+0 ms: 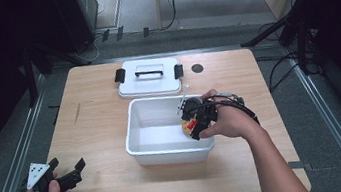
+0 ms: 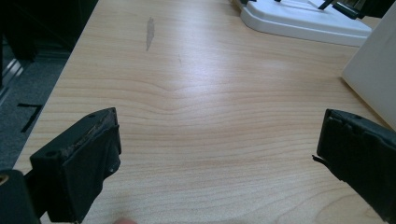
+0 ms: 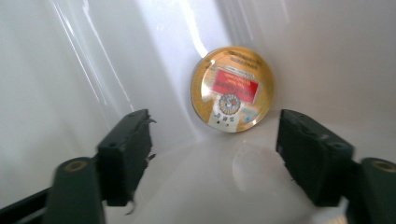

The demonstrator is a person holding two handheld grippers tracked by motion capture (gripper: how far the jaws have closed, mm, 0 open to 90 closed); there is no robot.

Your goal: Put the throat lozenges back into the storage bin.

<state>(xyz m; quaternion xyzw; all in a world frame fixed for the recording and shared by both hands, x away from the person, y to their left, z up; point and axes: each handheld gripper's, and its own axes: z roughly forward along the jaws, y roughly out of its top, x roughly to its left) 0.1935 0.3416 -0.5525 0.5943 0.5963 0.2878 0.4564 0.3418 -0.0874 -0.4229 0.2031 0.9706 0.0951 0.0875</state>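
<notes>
We see the right gripper inside the white bin, jaws partly open and empty. The round gold tin leans against the bin wall, upper centre in the right gripper view, just beyond the jaws. The left gripper rests on the desk lower left, jaws wide and empty.

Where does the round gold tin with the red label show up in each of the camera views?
High view: the gold tin sits inside the white tub, at its right end, under the right gripper.
Right gripper view: upper centre, leaning on the tub wall, beyond the open jaws.
Left gripper view: I can't find it.
Shared landmark: the white tub.
</notes>
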